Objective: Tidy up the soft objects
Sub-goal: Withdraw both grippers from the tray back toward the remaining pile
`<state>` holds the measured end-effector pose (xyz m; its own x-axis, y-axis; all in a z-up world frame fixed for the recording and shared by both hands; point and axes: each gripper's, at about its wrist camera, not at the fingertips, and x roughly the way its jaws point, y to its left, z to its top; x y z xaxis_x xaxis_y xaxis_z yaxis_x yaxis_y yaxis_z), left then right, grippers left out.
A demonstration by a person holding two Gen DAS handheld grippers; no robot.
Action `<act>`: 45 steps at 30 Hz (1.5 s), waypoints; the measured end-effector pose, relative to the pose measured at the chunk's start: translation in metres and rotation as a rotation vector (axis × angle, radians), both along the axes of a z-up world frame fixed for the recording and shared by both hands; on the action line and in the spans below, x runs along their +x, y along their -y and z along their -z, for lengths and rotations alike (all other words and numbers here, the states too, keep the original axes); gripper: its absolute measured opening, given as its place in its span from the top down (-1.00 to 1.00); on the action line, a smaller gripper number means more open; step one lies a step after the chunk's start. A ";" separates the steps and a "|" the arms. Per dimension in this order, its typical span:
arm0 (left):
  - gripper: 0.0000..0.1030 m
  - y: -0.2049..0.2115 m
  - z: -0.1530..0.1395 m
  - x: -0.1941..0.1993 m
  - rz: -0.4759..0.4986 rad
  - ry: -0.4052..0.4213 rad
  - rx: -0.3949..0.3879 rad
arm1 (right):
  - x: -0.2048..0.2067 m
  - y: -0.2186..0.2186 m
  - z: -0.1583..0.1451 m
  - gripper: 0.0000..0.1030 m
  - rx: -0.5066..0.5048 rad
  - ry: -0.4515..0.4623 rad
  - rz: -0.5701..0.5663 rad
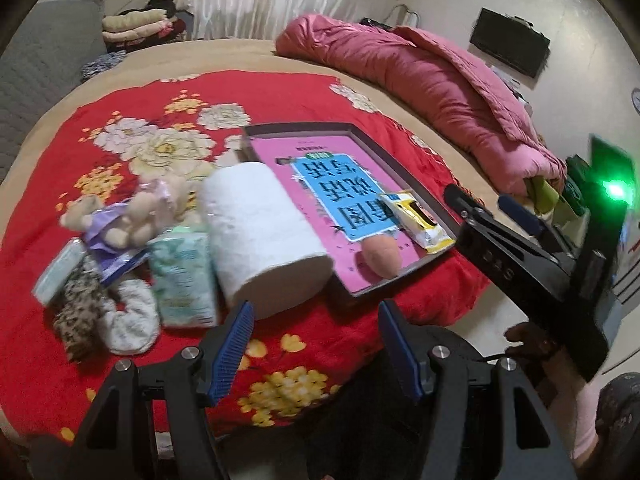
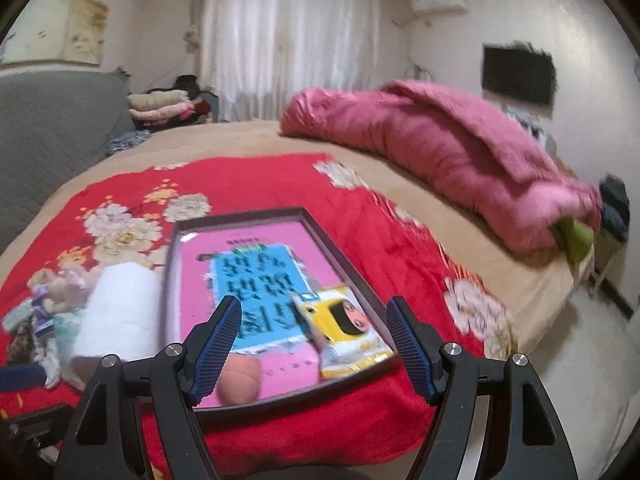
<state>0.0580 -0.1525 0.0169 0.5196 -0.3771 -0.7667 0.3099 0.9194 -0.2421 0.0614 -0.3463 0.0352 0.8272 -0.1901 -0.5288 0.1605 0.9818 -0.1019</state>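
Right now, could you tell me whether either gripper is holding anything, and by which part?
Nothing is held: the left gripper and right gripper both have open, empty jaws.

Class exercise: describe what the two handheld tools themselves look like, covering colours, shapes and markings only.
Each tool, left tool and right tool, has a black angular frame, silver round bolts and two blue ridged pads. In the left view, the right tool's body shows pale lettering and a glowing green light.

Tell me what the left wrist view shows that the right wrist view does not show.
Only the left wrist view shows the right gripper from the side, its green light, and clearly the white sock and tissue packs. Only the right wrist view shows the right gripper's open fingers from behind. Both show the tray, toilet paper roll, yellow packet and peach ball.
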 end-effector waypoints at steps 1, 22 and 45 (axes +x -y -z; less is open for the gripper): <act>-0.25 -0.003 -0.001 -0.001 -0.007 0.003 0.001 | -0.002 -0.006 -0.004 -0.47 -0.013 0.012 -0.017; -0.25 -0.101 -0.021 -0.027 -0.200 0.052 -0.034 | -0.038 -0.097 -0.045 -0.48 -0.017 0.069 -0.281; -0.25 -0.211 0.014 -0.012 -0.439 -0.003 -0.078 | -0.045 -0.183 -0.017 -0.48 -0.028 -0.046 -0.526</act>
<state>0.0462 0.0587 0.0032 0.6413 -0.1783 -0.7462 -0.1065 0.9425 -0.3167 0.0165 -0.1630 0.0527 0.7907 0.2294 -0.5676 -0.3581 0.9253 -0.1249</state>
